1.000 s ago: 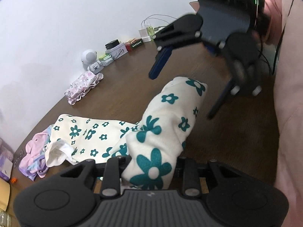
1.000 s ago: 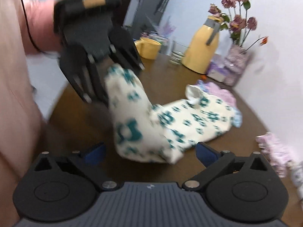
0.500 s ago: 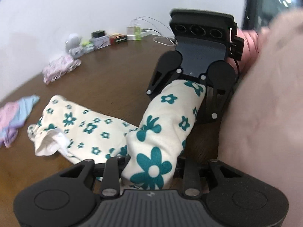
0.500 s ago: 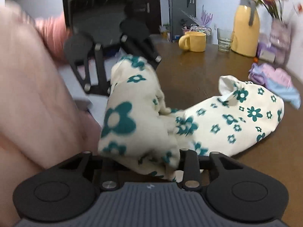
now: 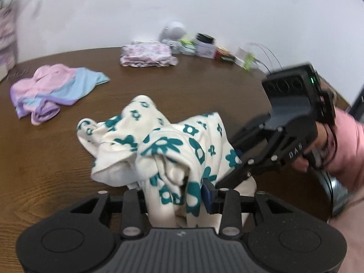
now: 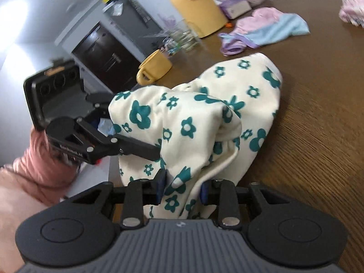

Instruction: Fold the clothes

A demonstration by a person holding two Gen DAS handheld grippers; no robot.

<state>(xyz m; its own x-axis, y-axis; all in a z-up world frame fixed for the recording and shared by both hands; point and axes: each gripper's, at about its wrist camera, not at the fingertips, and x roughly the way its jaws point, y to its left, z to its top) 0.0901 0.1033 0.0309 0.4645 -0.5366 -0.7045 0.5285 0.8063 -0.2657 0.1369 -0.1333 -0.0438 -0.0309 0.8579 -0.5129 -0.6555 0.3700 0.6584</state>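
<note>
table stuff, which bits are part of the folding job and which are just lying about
In the job:
- cream floral garment, cloth between both claws
- left claw, jaws opening
- right claw, clamped on it
- pink and blue garment
- folded floral stack

Lying about:
- yellow jug
- yellow mug
- glass

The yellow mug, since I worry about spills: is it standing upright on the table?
No, the yellow mug lies tipped on its side on the brown table, beside the drinking glass.
</note>
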